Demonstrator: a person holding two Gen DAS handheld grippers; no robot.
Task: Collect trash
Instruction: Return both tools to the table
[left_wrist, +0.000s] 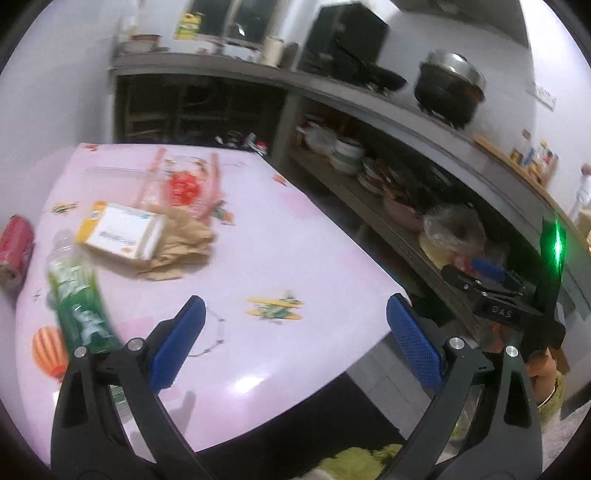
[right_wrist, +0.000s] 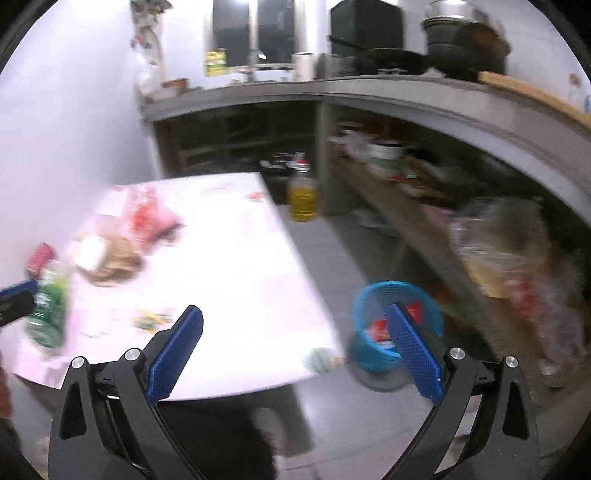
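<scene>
Both tools hang spread and empty: the left tool (left_wrist: 291, 336) over the tabletop's (left_wrist: 280, 236) near edge, the right tool (right_wrist: 295, 343) beyond its right edge above the blue basket (right_wrist: 397, 321), likely the bin. The green bottle (left_wrist: 79, 306), box (left_wrist: 122, 230) and crumpled paper (left_wrist: 181, 243) await along the left edge.

A green plastic bottle (left_wrist: 79, 306) lies on its side at the left part of the pink desk (left_wrist: 295, 258). Beyond it a white-and-yellow carton (left_wrist: 122, 230) rests on crumpled brown paper (left_wrist: 181, 242). A red can (left_wrist: 14, 249) lies at the desk's left edge. Farther back sits a clear wrapper with red print (left_wrist: 183, 184). A blue mesh bin (right_wrist: 384, 325) stands on the floor beside the desk, red scraps inside.
</scene>
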